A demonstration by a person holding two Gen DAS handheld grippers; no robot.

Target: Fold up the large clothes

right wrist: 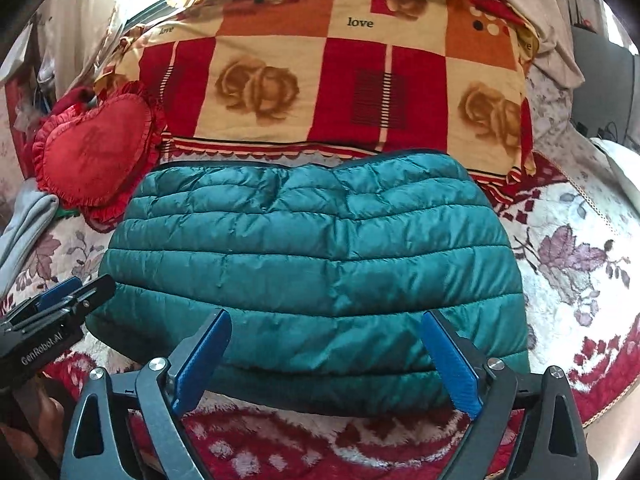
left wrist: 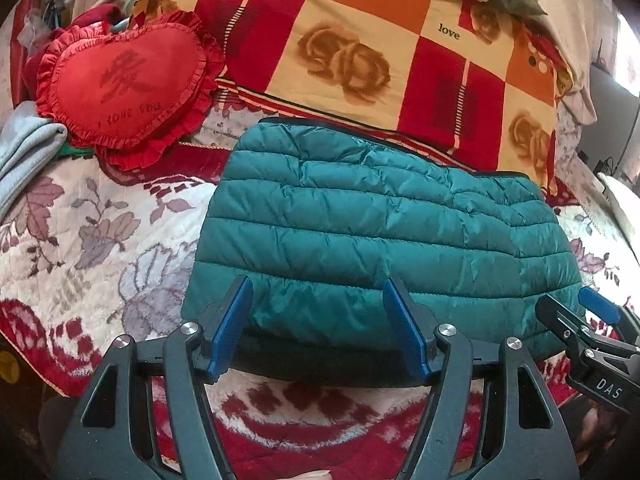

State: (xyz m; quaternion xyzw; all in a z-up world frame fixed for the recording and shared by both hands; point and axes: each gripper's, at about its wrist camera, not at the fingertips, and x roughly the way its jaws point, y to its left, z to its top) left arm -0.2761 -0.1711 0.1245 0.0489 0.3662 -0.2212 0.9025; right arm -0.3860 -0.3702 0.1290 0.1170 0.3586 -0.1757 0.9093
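Step in hand: the fold is judged to be finished, or nearly so, with both tongs at the near edge of the jacket (left wrist: 360,220); whether a last smoothing is wanted cannot be told.
Left tongs (left wrist: 320,328): the jaws are spread partway and nothing is gripped; the near edge of the jacket is seen between the blue pads (left wrist: 232,324), but it is not pinched.
Right tongs (right wrist: 328,360): the jaws are held wide, with nothing clamped; the jacket's near fold lies between and beyond the tips.
How it is best done: a straight lift away is advised, so that the puffy layers are not dragged open; any springing edge is better pressed flat than re-gripped.
Jacket, place: directly ahead of both tongs, flat on the flowered blanket (right wrist: 580,280).
Jacket, long axis: it runs side to side across both views, along the quilted seams.
Jacket, facing: the rounded fold is turned toward the tongs, the dark-trimmed edge away.
Beyond the jacket: a checked quilt (left wrist: 360,40); ahead-left of the left tongs, a heart cushion (left wrist: 124,80).
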